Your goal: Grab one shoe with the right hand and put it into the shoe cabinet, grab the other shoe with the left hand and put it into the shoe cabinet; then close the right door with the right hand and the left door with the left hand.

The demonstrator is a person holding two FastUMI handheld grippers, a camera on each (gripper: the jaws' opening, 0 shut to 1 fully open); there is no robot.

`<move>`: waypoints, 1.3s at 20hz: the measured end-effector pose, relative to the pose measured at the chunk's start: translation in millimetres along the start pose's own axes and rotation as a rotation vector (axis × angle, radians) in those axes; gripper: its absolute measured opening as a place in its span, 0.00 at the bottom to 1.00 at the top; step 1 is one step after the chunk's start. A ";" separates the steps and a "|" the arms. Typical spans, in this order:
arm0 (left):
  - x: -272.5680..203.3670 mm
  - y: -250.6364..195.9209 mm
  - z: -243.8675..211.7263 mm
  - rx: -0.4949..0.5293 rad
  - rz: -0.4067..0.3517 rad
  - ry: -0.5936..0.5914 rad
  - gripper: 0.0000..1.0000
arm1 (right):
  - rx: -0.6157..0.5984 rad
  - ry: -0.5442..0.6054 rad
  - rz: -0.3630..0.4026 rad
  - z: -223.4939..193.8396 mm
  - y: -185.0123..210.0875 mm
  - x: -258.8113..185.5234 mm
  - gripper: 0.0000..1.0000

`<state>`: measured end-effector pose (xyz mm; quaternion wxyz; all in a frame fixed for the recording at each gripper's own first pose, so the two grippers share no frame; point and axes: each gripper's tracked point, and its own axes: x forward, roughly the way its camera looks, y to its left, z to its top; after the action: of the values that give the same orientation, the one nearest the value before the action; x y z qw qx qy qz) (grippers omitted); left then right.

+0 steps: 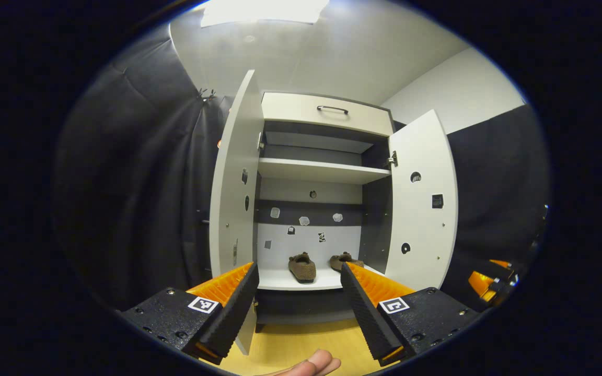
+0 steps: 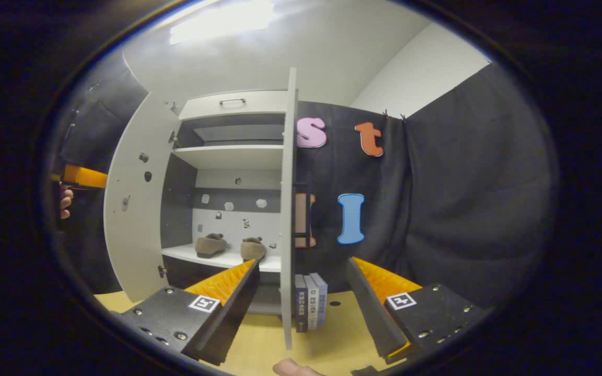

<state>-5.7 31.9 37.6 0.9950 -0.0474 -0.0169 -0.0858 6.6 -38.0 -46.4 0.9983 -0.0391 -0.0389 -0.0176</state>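
Two brown shoes lie side by side on the lower shelf (image 1: 280, 282) of the white shoe cabinet: the left shoe (image 1: 302, 267) (image 2: 210, 245) and the right shoe (image 1: 344, 259) (image 2: 253, 248). Both doors stand wide. The left door (image 1: 234, 177) (image 2: 135, 209) is edge-on just beyond my left gripper's (image 1: 298, 277) left finger. The right door (image 1: 422, 198) (image 2: 288, 209) is edge-on straight ahead of my right gripper (image 2: 303, 271), between its spread fingers but farther off. Both grippers are open and hold nothing. My right gripper (image 1: 489, 279) also peeks in at the right edge of the left gripper view, and my left gripper (image 2: 82, 176) shows far left in the right gripper view.
A top drawer with a dark handle (image 1: 332, 109) and an upper shelf (image 1: 322, 171) sit above the shoes. A few upright books (image 2: 310, 302) stand on the wooden floor (image 2: 343, 334) beside the cabinet, behind the right door. Fingertips (image 1: 314, 364) show at the bottom.
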 end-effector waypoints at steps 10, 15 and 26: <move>-77.2 -15.9 -65.2 0.042 0.008 -0.022 0.92 | 0.002 0.073 -0.034 -2.5 -114.2 87.1 1.00; -75.4 -5.5 -74.8 0.003 0.024 0.017 0.96 | 0.051 0.132 -0.005 -11.5 -125.2 153.3 0.98; -67.4 54.8 -131.0 -0.027 0.085 0.148 0.97 | -0.008 0.200 0.189 10.7 -29.2 183.7 1.00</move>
<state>-59.2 84.3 -100.5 0.9956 -0.0549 0.0598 -0.0471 187.7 -72.2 -18.9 0.9942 -0.0447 0.0647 0.0727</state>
